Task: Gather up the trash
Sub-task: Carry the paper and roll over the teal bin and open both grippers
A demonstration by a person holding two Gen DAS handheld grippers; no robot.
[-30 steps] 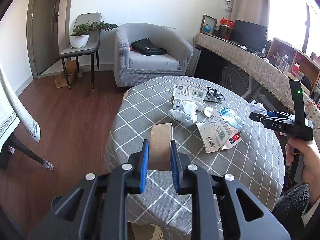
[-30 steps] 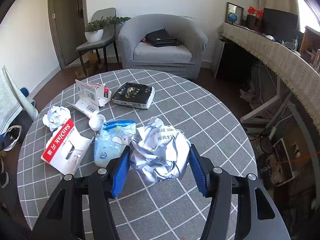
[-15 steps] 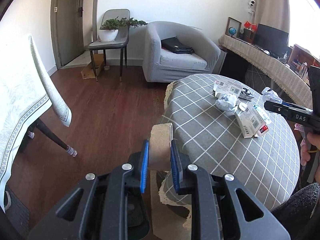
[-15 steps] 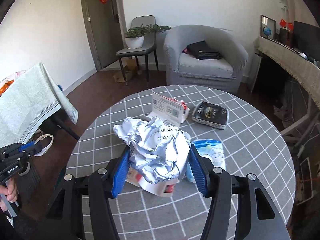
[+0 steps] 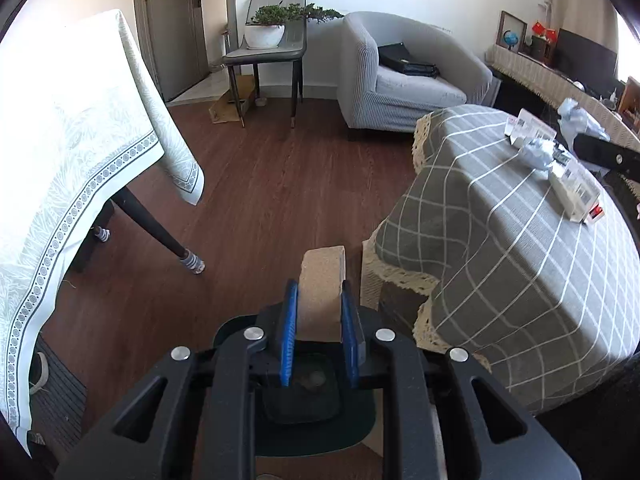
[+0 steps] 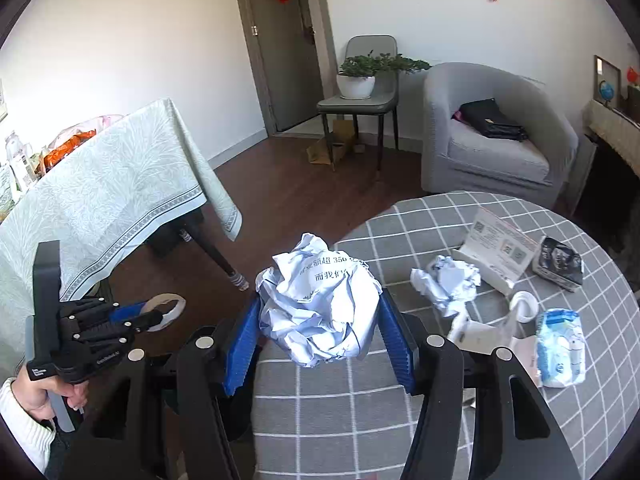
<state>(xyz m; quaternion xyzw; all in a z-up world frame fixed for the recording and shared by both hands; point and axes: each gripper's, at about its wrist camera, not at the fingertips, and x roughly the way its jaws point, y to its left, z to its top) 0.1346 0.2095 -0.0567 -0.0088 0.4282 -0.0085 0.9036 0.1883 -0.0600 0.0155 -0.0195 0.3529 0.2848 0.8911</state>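
My left gripper (image 5: 319, 300) is shut on a brown cardboard tube (image 5: 322, 285) and holds it above a dark bin (image 5: 316, 400) on the floor beside the round table (image 5: 500, 248). It also shows in the right wrist view (image 6: 138, 316), low at the left. My right gripper (image 6: 318, 320) is shut on a crumpled ball of printed paper (image 6: 318, 312), held above the table's left edge. On the table lie another crumpled paper (image 6: 448, 280), an open white box (image 6: 498, 248), a blue-white packet (image 6: 560, 348) and a dark packet (image 6: 560, 264).
A table with a pale green cloth (image 5: 72, 152) stands at the left, its dark leg (image 5: 156, 224) reaching the wood floor. A grey armchair (image 5: 404, 80) and a chair with a potted plant (image 5: 266, 32) stand at the back.
Both grippers have swung left, away from the table's middle. The left one with the tube now hangs over the dark bin on the floor. The right one carries the paper ball to the table's left edge.
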